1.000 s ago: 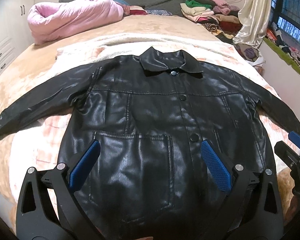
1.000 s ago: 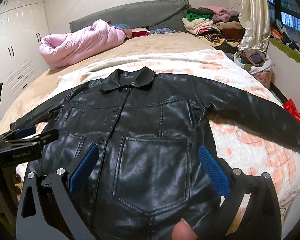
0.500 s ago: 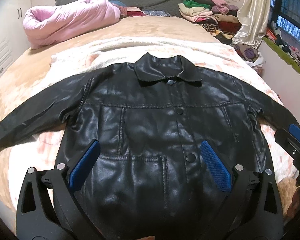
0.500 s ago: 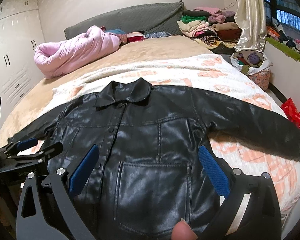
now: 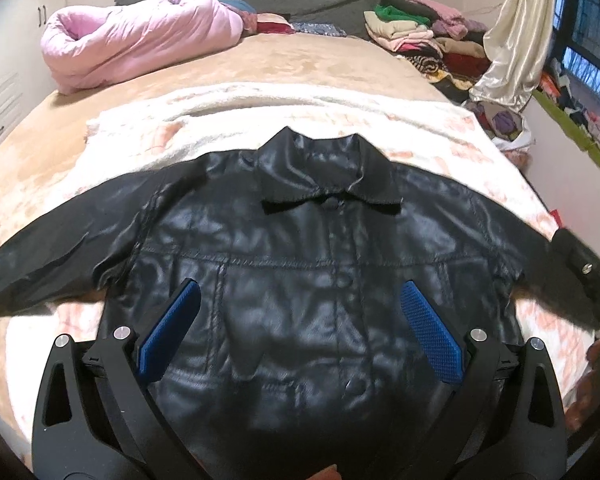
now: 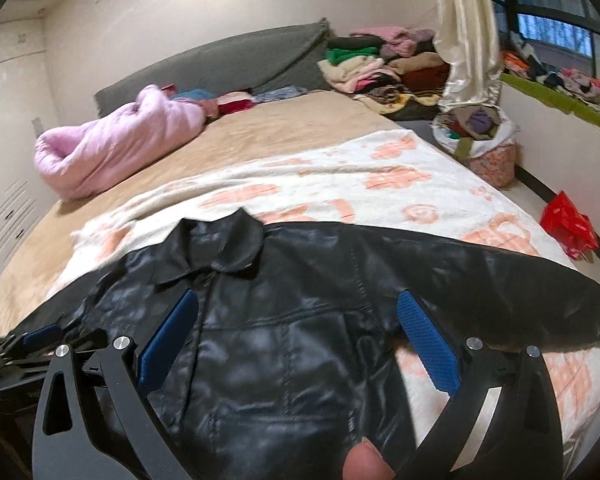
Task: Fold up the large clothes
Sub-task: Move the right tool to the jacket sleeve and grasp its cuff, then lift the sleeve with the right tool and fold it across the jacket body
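Lying flat, front up, on the floral blanket (image 6: 400,168), the black jacket (image 5: 300,280) has sleeves spread for folding. Left gripper (image 5: 297,326) & right gripper (image 6: 297,334): jaws spread, empty, above chest w/o contact.

a wide bed (image 5: 300,60) with a tan cover; a white blanket with peach flowers (image 6: 400,176) spread across it, a black leather jacket (image 5: 300,280) flat on that blanket, sleeves out; beyond the blanket, a rolled pink quilt (image 5: 139,36) near the headboard
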The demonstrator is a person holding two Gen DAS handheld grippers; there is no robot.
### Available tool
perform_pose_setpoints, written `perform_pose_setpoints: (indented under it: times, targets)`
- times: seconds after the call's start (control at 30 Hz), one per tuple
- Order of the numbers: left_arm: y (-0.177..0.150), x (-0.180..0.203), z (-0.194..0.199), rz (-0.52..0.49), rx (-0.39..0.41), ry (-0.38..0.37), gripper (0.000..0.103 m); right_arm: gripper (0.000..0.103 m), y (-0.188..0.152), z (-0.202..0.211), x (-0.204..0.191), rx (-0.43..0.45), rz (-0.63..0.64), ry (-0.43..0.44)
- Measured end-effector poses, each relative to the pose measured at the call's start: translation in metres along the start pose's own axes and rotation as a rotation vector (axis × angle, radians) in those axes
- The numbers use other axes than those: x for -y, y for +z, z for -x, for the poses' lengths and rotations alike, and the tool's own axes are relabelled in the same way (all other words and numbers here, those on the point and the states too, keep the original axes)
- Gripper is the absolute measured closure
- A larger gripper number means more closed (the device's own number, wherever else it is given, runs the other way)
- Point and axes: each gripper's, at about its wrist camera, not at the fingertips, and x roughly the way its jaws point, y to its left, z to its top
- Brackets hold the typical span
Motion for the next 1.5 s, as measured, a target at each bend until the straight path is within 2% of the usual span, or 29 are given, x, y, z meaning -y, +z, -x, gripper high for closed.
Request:
perform_pose_setpoints:
  times: [0.13,0.37,0.57,0.73,0.87,1.23,1.5]
  targets:
    - [0.013,0.006,-0.011,0.002,0.015,-0.01,0.009,0.004,0.0,-0.012,0.022,-0.004,-0.053,-0.039]
    - [0.021,0.025,-0.039,-0.02,-0.019,-0.018,0.009,0.004,-0.006,-0.033,0.073,-0.032,-0.17,-0.122]
    - [0.02,0.046,-0.056,-0.038,-0.04,-0.042,0.009,0.004,-0.009,-0.043,0.112,-0.012,-0.202,-0.249]
    - [0.015,0.063,-0.069,-0.059,-0.061,-0.054,0.009,0.004,-0.011,-0.045,0.142,-0.013,-0.27,-0.286]
    - [0.013,0.078,-0.077,-0.081,-0.076,-0.068,0.009,0.004,-0.013,-0.043,0.161,-0.01,-0.315,-0.351]
    - [0.001,0.114,-0.095,-0.159,-0.115,-0.103,0.009,0.004,-0.03,-0.033,0.222,0.009,-0.59,-0.447]
    - [0.002,0.127,-0.108,-0.174,-0.131,-0.098,0.009,0.004,-0.05,-0.02,0.262,0.021,-0.774,-0.592]
